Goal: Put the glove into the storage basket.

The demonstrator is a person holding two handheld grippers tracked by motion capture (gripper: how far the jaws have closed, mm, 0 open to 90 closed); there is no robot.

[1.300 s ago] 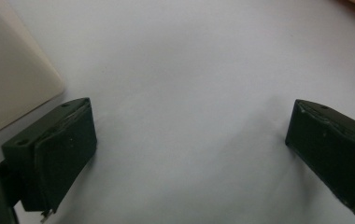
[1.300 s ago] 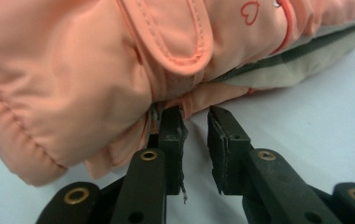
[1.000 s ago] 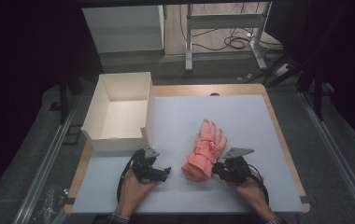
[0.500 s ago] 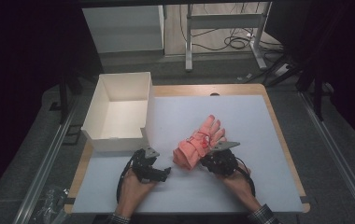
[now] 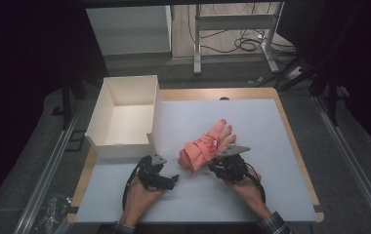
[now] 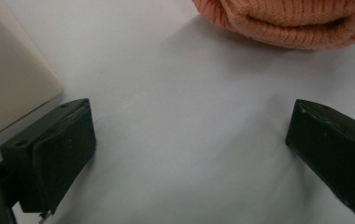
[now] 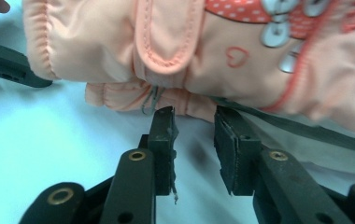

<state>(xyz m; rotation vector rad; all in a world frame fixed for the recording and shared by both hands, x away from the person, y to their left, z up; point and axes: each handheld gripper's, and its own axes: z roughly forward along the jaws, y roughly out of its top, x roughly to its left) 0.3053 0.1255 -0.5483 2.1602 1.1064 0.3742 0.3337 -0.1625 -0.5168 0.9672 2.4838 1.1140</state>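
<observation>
A peach-pink winter glove [image 5: 207,146] with a dotted red band lies on the white mat, fingers pointing away and cuff toward the left gripper. My right gripper [image 5: 215,163] sits at the glove's near right side. Its jaws have just been opening, and in the right gripper view [image 7: 194,119] a narrow gap stands between them with nothing in it; the glove [image 7: 189,51] hangs just beyond the tips. My left gripper [image 5: 172,181] rests on the mat left of the cuff, wide open [image 6: 189,135] and empty, the knitted cuff [image 6: 297,18] ahead of it.
An open white cardboard box [image 5: 120,146] stands at the mat's left, its corner [image 6: 7,84] close to the left gripper. The wooden table edge [image 5: 298,146] frames the mat [image 5: 252,195]. Dark floor, metal rails and cables lie beyond.
The right hand has shifted left with the glove, which has turned so that its cuff points more to the left. The left hand has stayed still.
</observation>
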